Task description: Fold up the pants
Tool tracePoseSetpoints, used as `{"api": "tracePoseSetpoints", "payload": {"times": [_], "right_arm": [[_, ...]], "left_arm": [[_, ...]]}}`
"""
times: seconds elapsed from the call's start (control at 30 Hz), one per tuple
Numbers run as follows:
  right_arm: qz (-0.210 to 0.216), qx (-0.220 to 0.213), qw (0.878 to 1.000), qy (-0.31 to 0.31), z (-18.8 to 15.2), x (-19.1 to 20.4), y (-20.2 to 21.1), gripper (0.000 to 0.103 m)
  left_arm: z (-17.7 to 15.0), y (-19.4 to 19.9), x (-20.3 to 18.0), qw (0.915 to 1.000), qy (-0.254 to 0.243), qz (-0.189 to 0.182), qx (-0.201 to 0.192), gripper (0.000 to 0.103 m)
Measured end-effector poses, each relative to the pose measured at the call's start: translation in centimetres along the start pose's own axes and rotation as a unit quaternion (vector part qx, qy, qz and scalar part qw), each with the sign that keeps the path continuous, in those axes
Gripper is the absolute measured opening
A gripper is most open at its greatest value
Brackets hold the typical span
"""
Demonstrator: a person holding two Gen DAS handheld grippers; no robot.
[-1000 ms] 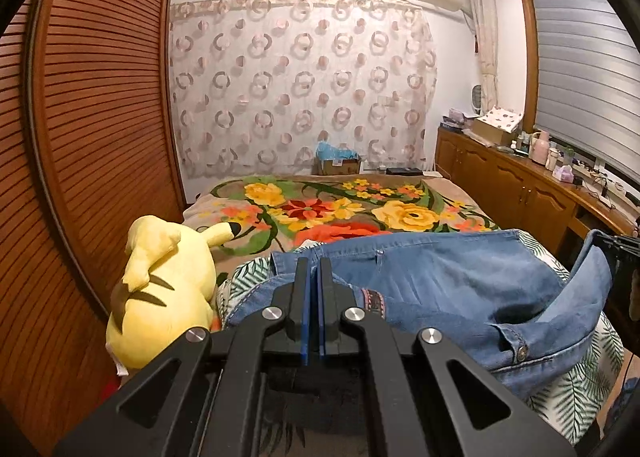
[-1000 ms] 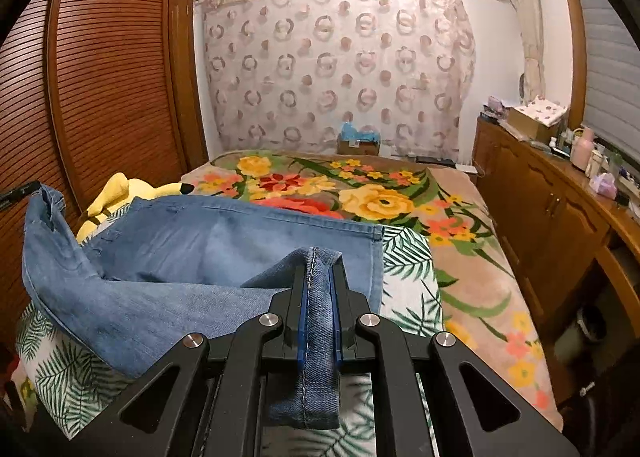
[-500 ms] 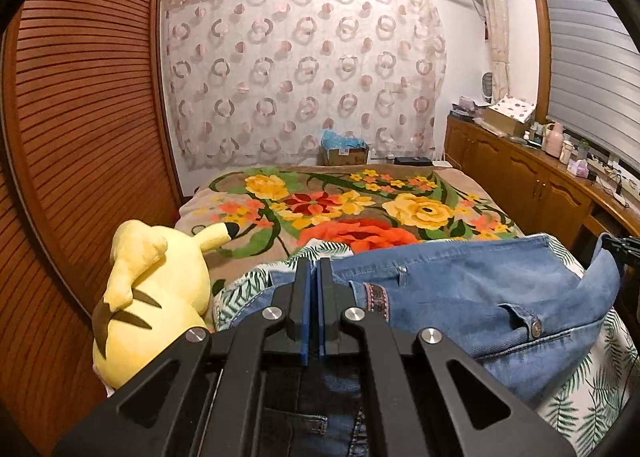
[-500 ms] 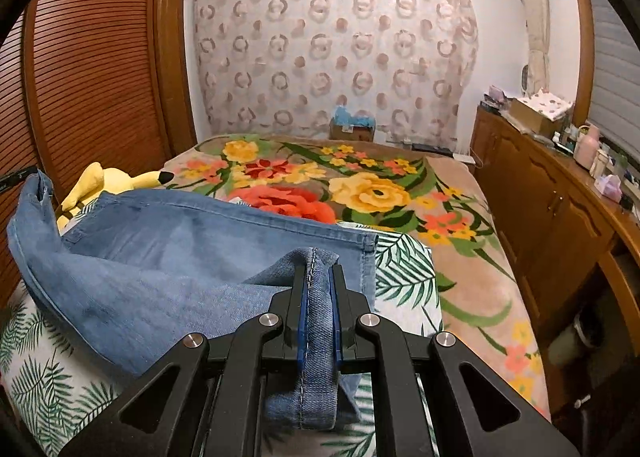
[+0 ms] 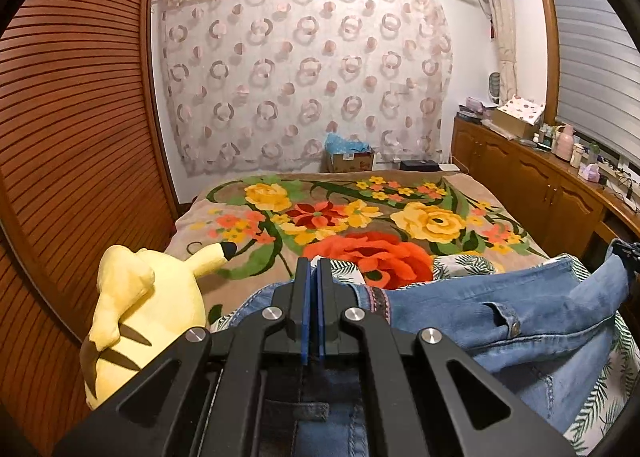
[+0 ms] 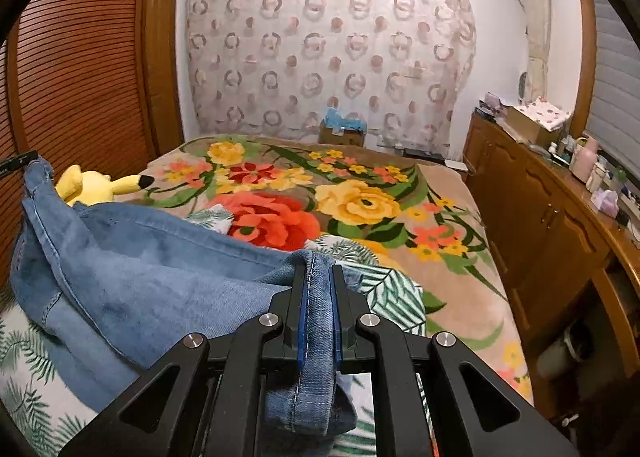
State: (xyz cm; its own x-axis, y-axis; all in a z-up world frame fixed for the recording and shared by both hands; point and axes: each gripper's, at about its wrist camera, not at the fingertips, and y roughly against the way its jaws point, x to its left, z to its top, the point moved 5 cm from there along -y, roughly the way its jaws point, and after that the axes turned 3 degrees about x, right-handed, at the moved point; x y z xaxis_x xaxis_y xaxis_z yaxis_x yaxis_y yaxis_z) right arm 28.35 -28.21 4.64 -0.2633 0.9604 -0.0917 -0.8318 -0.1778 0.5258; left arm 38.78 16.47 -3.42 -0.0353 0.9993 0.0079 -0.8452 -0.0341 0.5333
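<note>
Right gripper (image 6: 316, 285) jaws pinching hem of jeans (image 6: 160, 285). Left gripper (image 5: 313, 277) jaws pressed nearly together, seemingly on waistband; contact hidden. Jeans slung between the two over leaf-print sheet (image 6: 384, 289) on bed, likely lifted to carry fold. Versus a second ago: jeans drawn nearer, more flowered blanket (image 5: 360, 217) exposed. Yellow plush toy (image 5: 136, 321) beside left gripper.

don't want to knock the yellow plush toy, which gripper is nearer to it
Left. The left gripper holds the jeans right beside the plush toy; the right gripper grips their other end, the toy lying far off to its left.
</note>
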Motion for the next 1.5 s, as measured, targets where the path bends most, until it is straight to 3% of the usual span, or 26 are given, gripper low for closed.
{"api": "tracePoseSetpoints", "payload": {"times": [0.13, 0.4, 0.57, 0.63, 0.7, 0.77, 0.87, 0.93, 1.1, 1.2, 1.5], "right_arm": [[-0.012, 0.016, 1.000, -0.001, -0.2, 0.0, -1.0, 0.009], [-0.009, 0.064, 0.998, -0.008, -1.3, 0.8, -2.9, 0.010], [-0.035, 0.067, 0.997, -0.007, -0.4, 0.8, -2.1, 0.028], [-0.040, 0.060, 0.997, -0.007, 0.3, 1.0, -1.5, 0.035], [-0.044, 0.050, 0.998, -0.006, 0.7, 1.6, -1.2, 0.040], [-0.038, 0.043, 0.998, -0.001, 0.7, 2.5, -0.8, 0.044], [-0.023, 0.037, 0.999, 0.013, 0.2, 3.9, -0.3, 0.048], [0.000, 0.034, 0.999, 0.022, 0.0, 5.1, 0.2, 0.050], [0.054, 0.045, 0.996, 0.051, -0.8, 8.7, 0.1, 0.051], [0.082, 0.060, 0.992, 0.070, -1.0, 10.7, -0.8, 0.052], [0.124, 0.096, 0.981, 0.118, -0.6, 13.0, -3.6, 0.052]], "left_arm": [[0.5, -1.6, 0.4, 0.9999, 0.000, 0.011, 0.002, 0.003], [-1.8, -3.3, -0.2, 0.9989, -0.010, -0.007, 0.044, 0.003], [-3.5, -3.0, -1.9, 0.9973, -0.028, -0.022, 0.065, 0.004], [-4.2, -3.0, -2.7, 0.9963, -0.034, -0.024, 0.075, 0.016], [-4.8, -2.8, -3.3, 0.9958, -0.039, -0.031, 0.077, 0.038], [-5.3, -2.6, -4.0, 0.9952, -0.038, -0.044, 0.079, 0.050], [-6.0, -2.4, -4.9, 0.9935, -0.027, -0.069, 0.087, 0.079], [-6.4, -2.0, -5.7, 0.9921, -0.021, -0.088, 0.086, 0.080], [-7.6, -1.7, -7.6, 0.9911, -0.045, -0.087, 0.090, 0.080], [-8.3, -2.1, -8.7, 0.9874, -0.056, -0.107, 0.102, 0.080], [-9.4, -3.0, -9.2, 0.9827, -0.061, -0.125, 0.122, 0.080]]}}
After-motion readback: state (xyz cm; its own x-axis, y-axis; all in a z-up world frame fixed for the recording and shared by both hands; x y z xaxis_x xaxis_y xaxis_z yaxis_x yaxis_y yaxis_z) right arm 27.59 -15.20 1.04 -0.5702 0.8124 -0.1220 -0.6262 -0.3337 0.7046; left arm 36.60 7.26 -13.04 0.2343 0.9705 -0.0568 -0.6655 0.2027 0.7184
